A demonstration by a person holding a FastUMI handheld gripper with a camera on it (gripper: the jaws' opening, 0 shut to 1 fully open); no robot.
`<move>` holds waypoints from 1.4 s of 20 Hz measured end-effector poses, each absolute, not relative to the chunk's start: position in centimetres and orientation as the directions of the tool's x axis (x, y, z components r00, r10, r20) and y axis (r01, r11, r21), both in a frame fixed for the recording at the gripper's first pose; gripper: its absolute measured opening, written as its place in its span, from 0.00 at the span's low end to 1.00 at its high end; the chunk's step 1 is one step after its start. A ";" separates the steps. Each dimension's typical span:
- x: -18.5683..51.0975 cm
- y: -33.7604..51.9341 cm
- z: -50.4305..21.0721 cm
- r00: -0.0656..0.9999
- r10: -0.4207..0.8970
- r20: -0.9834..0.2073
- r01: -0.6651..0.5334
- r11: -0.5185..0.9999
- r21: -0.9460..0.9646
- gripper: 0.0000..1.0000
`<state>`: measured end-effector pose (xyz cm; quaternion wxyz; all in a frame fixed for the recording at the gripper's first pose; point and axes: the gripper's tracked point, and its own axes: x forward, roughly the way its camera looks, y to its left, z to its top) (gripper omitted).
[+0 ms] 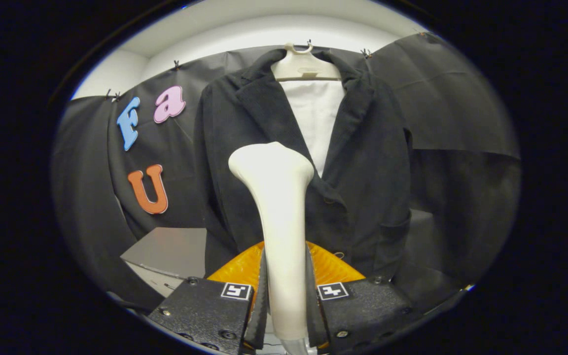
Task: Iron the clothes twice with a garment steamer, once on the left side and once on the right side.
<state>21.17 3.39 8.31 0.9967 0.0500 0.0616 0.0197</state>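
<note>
Gripper (285,296): low centre of the frame. Jaws drawn in close, both fingers (263,296) pressed against the sides of the steamer handle, which fills the narrow gap between them.

Steamer (279,222): cream-white, smooth, held upright. Slim handle rises from between the fingers and flares into a broad rounded head at the centre of the frame. The head stands in front of the jacket's left front panel; whether it touches the cloth cannot be told. An orange ribbed part (244,268) shows at its base, just behind the fingers.

Jacket (363,162): dark, matt fabric, with lapels, hanging at the upper centre of the frame on a pale hanger (305,66). Front closed lower down, open at the collar over a white lining or shirt (316,113). A pocket shows at lower right.

Grey flat surface (170,246): lower left of the frame, beside the jacket's hem.
</note>
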 end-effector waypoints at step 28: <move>20.5 1.4 -8.4 0.932 0.001 -0.361 0.026 0.997 0.072 0.36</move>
